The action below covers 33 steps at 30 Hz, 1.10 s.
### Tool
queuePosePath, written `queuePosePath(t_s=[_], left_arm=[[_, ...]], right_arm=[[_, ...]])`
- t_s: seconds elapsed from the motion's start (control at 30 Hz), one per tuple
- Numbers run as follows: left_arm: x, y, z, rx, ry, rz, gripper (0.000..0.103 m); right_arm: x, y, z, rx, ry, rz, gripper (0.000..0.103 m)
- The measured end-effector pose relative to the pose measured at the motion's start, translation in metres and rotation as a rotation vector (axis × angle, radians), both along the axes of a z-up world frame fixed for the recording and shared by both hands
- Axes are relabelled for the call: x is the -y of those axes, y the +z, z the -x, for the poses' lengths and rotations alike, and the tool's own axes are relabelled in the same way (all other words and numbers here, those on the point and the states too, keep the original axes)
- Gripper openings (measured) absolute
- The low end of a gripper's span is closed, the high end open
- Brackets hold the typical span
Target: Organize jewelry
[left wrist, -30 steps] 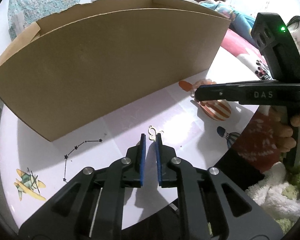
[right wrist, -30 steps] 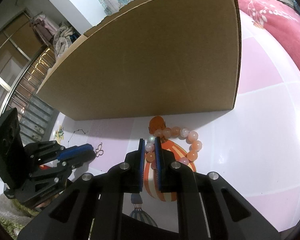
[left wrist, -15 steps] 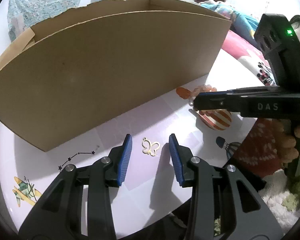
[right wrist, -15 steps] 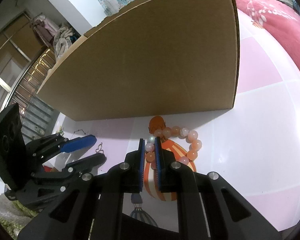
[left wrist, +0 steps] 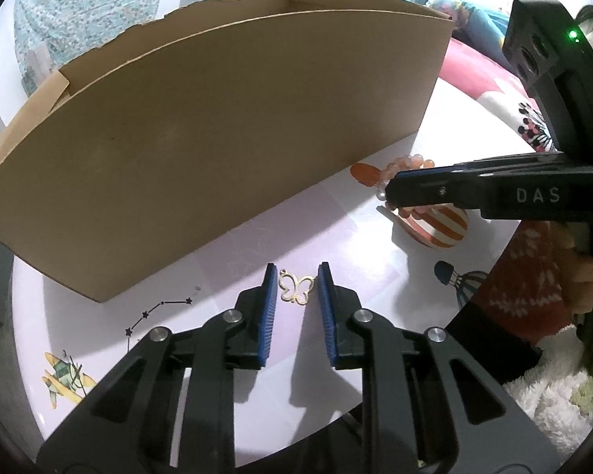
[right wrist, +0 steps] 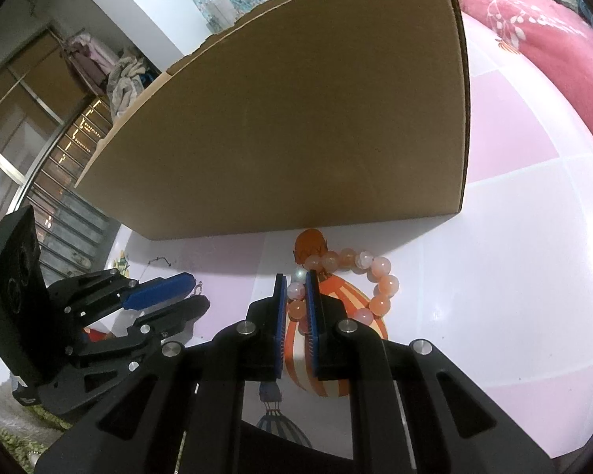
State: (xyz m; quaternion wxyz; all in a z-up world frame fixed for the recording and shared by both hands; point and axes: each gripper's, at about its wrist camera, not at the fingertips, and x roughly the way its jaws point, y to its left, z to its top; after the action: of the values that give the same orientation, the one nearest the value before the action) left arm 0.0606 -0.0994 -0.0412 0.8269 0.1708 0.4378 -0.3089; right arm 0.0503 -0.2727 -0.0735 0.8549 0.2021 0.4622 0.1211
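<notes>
A gold butterfly pendant (left wrist: pixel 296 290) lies flat on the white and pink table (left wrist: pixel 225 260). My left gripper (left wrist: pixel 296 276) straddles it, its jaws closing, the blue pads close to the wings on both sides without clearly pressing. The right gripper (right wrist: pixel 295 278) is shut on a bead of the peach bead bracelet (right wrist: pixel 381 284), which rests on an orange striped balloon print. From the left wrist view the right gripper (left wrist: pixel 389 193) comes in from the right over the bracelet (left wrist: pixel 409 162). The left gripper (right wrist: pixel 199 291) shows at the lower left of the right wrist view.
A long open cardboard box (left wrist: pixel 217 138) (right wrist: pixel 296 138) stands just behind both pieces. A hand in a red sleeve (left wrist: pixel 533 288) holds the right gripper. White fluffy fabric (left wrist: pixel 553 387) lies past the table's near right edge, and pink bedding (right wrist: pixel 553 39) lies beyond the far right.
The left jaws went from nearly shut at the pendant to wide apart, then narrowed around it; the pendant now lies flat between them. The right gripper has not moved.
</notes>
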Motion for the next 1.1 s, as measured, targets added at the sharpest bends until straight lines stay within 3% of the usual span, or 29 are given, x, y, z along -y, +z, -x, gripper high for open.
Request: queuePosePath(t_s=[0.57, 0.87, 1.1], left_arm=[[-0.011, 0.002, -0.002, -0.015, 0.027, 0.063, 0.014], [-0.025, 0.029, 0.009, 0.043, 0.032, 0.098, 0.014], [-0.036, 0.075, 0.022, 0.119, 0.001, 0.166, 0.014]], right_arm=[[0.003, 0.002, 0.001, 0.012, -0.007, -0.005, 0.01], [0.023, 0.019, 0.011, 0.088, -0.038, -0.187, 0.01], [0.034, 0.039, 0.02, 0.147, -0.046, -0.347, 0.01]])
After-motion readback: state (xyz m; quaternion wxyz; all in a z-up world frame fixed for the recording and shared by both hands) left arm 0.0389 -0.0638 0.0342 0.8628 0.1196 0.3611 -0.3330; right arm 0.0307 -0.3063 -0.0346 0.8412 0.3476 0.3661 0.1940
